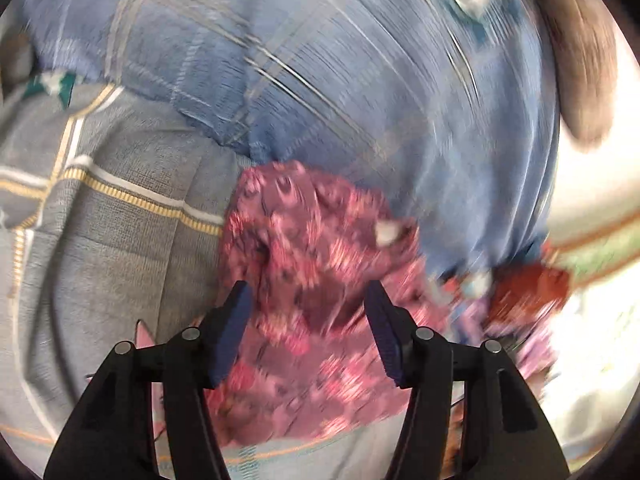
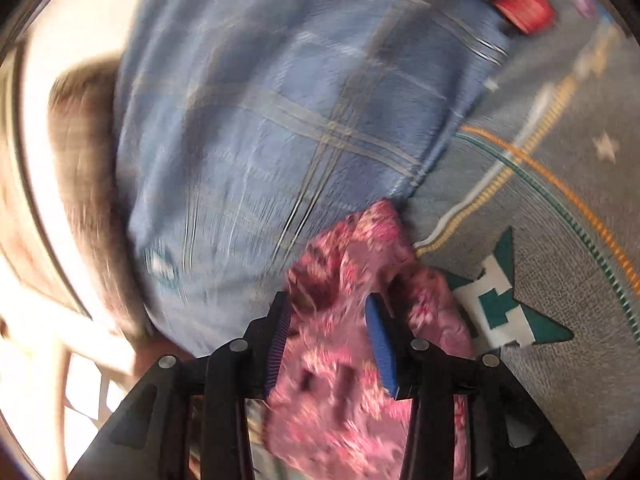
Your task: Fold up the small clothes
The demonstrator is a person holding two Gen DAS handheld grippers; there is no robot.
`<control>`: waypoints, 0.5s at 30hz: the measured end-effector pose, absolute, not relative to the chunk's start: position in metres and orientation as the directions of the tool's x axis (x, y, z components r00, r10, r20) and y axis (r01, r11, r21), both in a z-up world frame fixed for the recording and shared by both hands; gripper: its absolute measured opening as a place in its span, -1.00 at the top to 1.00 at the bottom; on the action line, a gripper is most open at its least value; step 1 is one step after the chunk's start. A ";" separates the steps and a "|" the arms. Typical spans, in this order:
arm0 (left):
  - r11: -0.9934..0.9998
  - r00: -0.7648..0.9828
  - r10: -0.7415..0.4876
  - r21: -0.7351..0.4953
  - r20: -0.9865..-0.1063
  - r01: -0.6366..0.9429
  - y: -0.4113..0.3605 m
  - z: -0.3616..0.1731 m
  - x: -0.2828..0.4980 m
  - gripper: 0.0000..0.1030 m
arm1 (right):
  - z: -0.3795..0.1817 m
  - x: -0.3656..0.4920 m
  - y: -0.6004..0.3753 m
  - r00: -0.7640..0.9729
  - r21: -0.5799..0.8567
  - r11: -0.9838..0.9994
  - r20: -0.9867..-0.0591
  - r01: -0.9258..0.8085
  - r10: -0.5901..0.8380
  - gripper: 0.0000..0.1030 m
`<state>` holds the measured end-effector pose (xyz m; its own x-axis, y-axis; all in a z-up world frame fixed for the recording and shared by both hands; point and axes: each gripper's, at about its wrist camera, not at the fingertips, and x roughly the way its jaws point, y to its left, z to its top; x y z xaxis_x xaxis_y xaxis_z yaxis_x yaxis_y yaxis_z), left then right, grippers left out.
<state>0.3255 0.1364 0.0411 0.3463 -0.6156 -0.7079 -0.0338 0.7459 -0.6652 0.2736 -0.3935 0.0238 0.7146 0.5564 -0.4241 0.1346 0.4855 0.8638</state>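
Observation:
A small pink and maroon flower-print garment [image 1: 316, 280] lies bunched on a grey patterned bedsheet [image 1: 100, 240]. My left gripper [image 1: 310, 300] is open, its blue-padded fingers standing either side of the bunched cloth, just above it. In the right wrist view the same garment [image 2: 340, 380] lies under my right gripper [image 2: 328, 320], which is also open with cloth between and below its fingers. Both views are blurred by motion.
A blue checked blanket or pillow [image 1: 320, 80] lies behind the garment and also shows in the right wrist view [image 2: 260, 120]. A red item [image 2: 524, 6] sits at the far edge. A pile of other coloured clothes [image 1: 520, 292] lies to the right. A brown object [image 1: 580, 60] stands beyond the blanket.

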 end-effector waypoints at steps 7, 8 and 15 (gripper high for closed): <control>0.941 0.371 -0.298 -0.204 -0.880 0.271 0.074 0.048 0.291 -0.13 | 0.044 0.266 -0.341 0.583 0.623 0.782 -0.635 0.000 0.506 0.15; 0.946 0.391 -0.249 -0.136 -0.886 0.295 0.068 0.046 0.290 -0.13 | 0.042 0.265 -0.340 0.581 0.613 0.790 -0.644 0.003 0.497 0.15; 0.909 0.464 -0.043 0.159 -0.885 0.386 0.053 0.029 0.304 -0.14 | 0.038 0.281 -0.312 0.544 0.376 0.925 -0.766 -0.054 0.343 0.05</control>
<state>0.3040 0.0533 0.0292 0.4643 -0.0426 -0.8847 0.3860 0.9087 0.1588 0.2811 -0.3121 0.0377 0.5444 0.3430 -0.7655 -0.0539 0.9250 0.3761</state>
